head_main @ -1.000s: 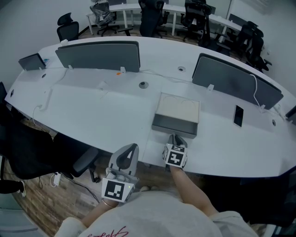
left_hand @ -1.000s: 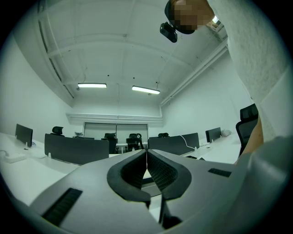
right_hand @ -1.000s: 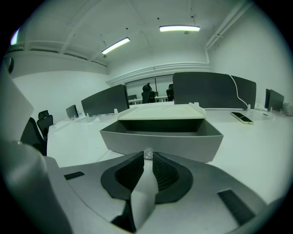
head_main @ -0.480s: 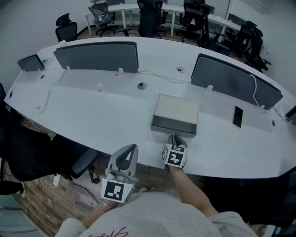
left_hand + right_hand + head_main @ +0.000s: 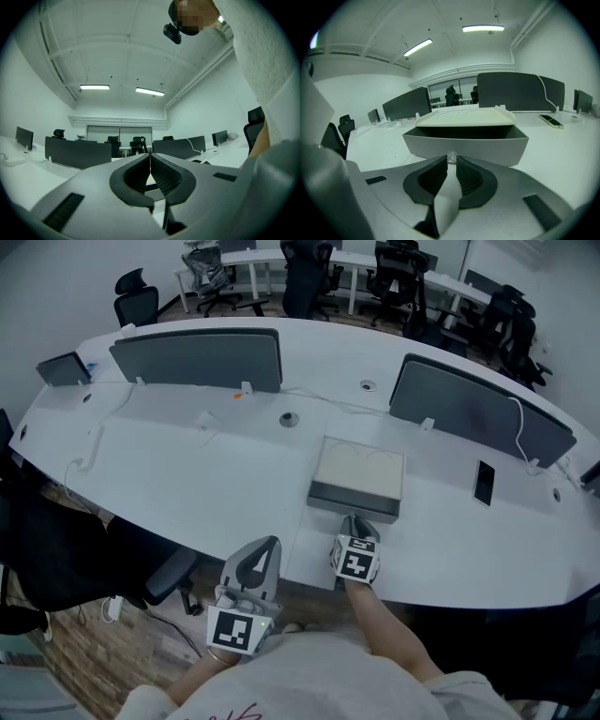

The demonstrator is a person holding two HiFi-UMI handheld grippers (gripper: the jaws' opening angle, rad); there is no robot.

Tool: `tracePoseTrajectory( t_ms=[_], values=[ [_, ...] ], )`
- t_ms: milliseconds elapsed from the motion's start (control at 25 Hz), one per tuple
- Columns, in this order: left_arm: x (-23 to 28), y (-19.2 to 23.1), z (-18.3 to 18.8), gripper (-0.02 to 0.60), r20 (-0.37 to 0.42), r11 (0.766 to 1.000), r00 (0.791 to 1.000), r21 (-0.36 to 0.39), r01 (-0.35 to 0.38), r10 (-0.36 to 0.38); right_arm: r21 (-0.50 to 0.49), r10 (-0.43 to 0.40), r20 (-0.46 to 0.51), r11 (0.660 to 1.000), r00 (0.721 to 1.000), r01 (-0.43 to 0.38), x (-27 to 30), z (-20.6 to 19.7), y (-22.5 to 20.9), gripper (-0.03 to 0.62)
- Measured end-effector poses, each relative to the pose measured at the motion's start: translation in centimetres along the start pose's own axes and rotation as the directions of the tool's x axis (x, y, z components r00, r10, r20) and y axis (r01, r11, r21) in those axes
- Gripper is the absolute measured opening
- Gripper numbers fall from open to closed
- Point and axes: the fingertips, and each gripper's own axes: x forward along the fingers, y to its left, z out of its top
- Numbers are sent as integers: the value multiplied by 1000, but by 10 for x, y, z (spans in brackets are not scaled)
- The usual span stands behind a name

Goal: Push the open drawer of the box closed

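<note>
A low box with a cream top lies on the white table, its grey drawer pulled out toward me. In the right gripper view the drawer's front wall fills the middle under the cream lid. A small shiny knob sits between the tips of my right gripper, whose jaws are closed down to its width. In the head view the right gripper touches the drawer front. My left gripper hovers shut at the table's near edge, left of the box, tilted upward.
Dark desk dividers stand behind the box. A black phone lies to the right of it, and a tablet stands at the far left. Cables run along the table. Office chairs stand beyond it.
</note>
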Motion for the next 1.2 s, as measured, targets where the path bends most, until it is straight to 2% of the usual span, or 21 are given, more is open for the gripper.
tracePoseTrajectory(
  t_ms=[280,440,640,880,1040,1200],
  values=[
    [5,2,0,9,-4,1000,1000,7,2,-2,9,2,-2,1000,1000,-2,5,3,-1,67],
    [8,5,7,9,21,1000,1000,-9,-23,23,14,3,-2,1000,1000,-3,6,4,-2,67],
    [9,4,9,9,35,1000,999,-1,-12,12,19,4,-2,1000,1000,-4,8,7,-3,67],
    [9,7,7,9,33,1000,999,-6,-27,27,15,5,-3,1000,1000,-5,12,9,-3,67],
    [8,6,3,9,6,1000,1000,8,-11,11,19,-1,-10,1000,1000,1,13,9,-7,67],
    [9,10,9,9,36,1000,999,-2,-28,28,30,0,-6,1000,1000,0,16,11,-6,67]
  ],
)
